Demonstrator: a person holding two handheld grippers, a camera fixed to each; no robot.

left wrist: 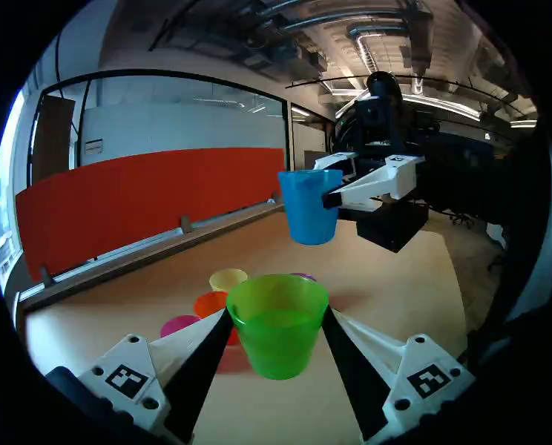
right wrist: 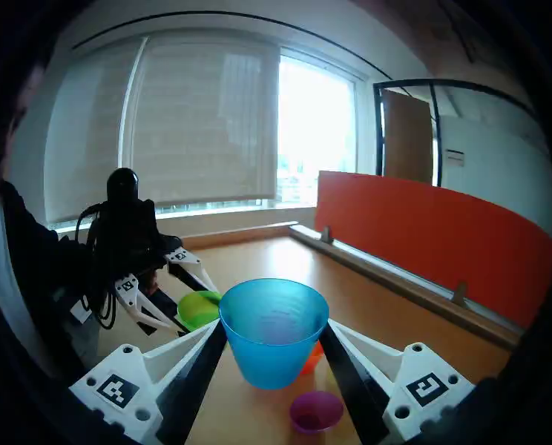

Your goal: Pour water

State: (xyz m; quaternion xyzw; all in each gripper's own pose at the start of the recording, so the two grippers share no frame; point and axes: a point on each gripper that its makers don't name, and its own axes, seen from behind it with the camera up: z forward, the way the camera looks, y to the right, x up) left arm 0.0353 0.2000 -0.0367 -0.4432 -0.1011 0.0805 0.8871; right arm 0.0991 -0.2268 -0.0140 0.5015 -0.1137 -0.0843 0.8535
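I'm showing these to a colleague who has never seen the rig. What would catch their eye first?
First, the green cup gripped by the left gripper in the foreground, and the blue cup held upright in the air beyond it by the right gripper. Next come the small coloured cups clustered on the wooden table below, and the long orange partition along its far edge.

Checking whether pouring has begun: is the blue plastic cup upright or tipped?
Upright. The translucent blue plastic cup sits level, rim up, between the right gripper's fingers, with no tilt toward the green plastic cup.
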